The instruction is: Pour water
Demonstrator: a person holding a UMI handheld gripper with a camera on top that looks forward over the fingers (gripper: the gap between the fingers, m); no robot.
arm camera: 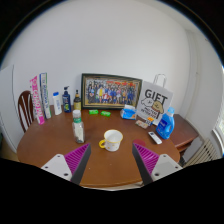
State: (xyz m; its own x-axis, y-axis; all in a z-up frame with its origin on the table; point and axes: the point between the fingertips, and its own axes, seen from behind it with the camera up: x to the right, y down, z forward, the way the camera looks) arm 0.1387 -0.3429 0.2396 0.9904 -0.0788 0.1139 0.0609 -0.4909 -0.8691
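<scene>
Distance is what matters to me here: the white ceramic mug with a yellow handle (112, 140) stands on the round brown wooden bench (60, 150) just ahead of my gripper (110, 160), almost on the line that runs out between the two fingers, and clearly beyond their tips. The clear plastic water bottle (78, 128) stands upright a little to the left of the mug and slightly farther back, near it but not touching. Its long axis is vertical, cap up. The mug's handle points left, toward the bottle, and its mouth faces straight up.

My gripper is spread wide with nothing between the magenta pads (75, 158); both fingers hang above the near edge of the bench.

I judge the pour has not begun, since the bottle rests on its own base. The coming move, as I read it, is forward and a touch left, so the fingers come to either side of the bottle's body without clipping the mug handle that juts toward it.

Farther back I see a framed group picture (111, 92) against the wall, a blue spray bottle (166, 123) to the right, and several small bottles (66, 99) on the left.
</scene>
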